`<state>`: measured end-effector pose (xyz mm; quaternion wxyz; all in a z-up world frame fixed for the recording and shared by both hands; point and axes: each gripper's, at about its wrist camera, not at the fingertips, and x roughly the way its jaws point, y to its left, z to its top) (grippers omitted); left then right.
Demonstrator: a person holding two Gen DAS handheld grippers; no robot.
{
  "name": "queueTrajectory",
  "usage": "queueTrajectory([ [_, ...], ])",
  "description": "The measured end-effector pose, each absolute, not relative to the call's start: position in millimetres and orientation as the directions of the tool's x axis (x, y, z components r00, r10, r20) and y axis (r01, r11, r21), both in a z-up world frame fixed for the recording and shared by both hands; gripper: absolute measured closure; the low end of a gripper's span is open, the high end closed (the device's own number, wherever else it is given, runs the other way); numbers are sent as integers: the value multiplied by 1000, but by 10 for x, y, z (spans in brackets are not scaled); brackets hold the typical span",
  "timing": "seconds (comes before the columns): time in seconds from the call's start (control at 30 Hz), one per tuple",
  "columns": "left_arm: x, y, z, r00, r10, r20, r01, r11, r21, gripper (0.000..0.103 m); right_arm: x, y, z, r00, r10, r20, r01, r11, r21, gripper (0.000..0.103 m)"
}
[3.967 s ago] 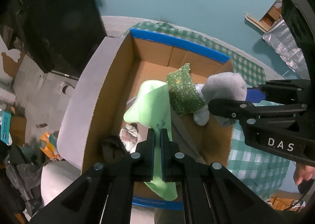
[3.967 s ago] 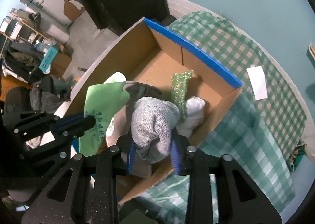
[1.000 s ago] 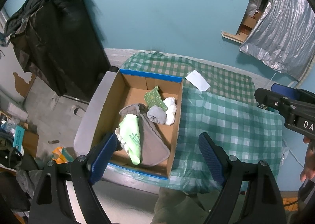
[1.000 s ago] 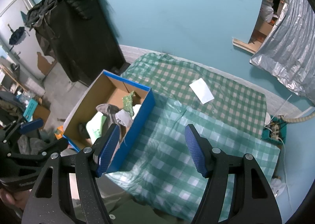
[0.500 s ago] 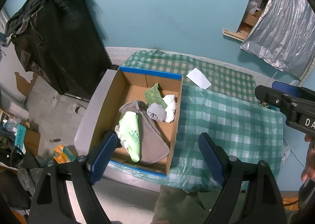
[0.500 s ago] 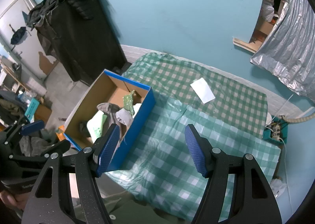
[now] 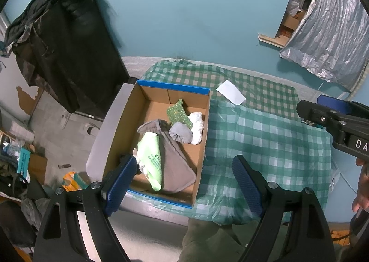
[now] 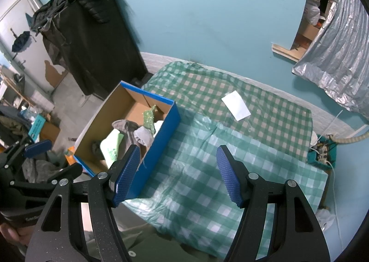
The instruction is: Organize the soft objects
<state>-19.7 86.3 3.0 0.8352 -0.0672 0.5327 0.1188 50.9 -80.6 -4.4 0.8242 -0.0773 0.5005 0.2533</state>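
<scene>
Both grippers have pulled well back from the cardboard box [image 7: 159, 105] since four seconds ago, when the left one was clamped on the light green cloth and the right one on the grey sock right above it; over the last second nothing has shifted.

Now the left gripper [image 7: 182, 183] hangs high above the near end of the box with its blue pads spread wide and nothing between them. Its left pad sits in front of the box's near left corner, its right pad over the checked tablecloth [image 7: 265, 137] beside the box.

The right gripper [image 8: 178, 172] is likewise spread wide and empty, over the tablecloth to the right of the box, with its left pad overlapping the box's blue outer wall in the picture.

All the soft things lie inside the box, far below the fingers and touching neither pair. The light green cloth [image 7: 152, 158] rests on the grey cloth [image 7: 177, 165] toward the near end. The grey sock [image 7: 181, 133] lies further in, against a white sock [image 7: 197, 126] by the right wall, with the glittery green sponge [image 7: 177, 112] just behind them. Something dark and crumpled [image 7: 124, 158] sits in the near left corner, possibly another cloth; the left pad partly hides it.

A white paper slip [image 7: 230, 95] lies on the tablecloth beyond the box.
</scene>
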Motion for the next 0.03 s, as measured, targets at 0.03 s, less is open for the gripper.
queueTrajectory([
  [0.03, -196, 864, 30, 404, 124, -907, -269, 963, 12, 17, 512, -806, -44, 370, 339, -865, -494, 860, 126, 35],
])
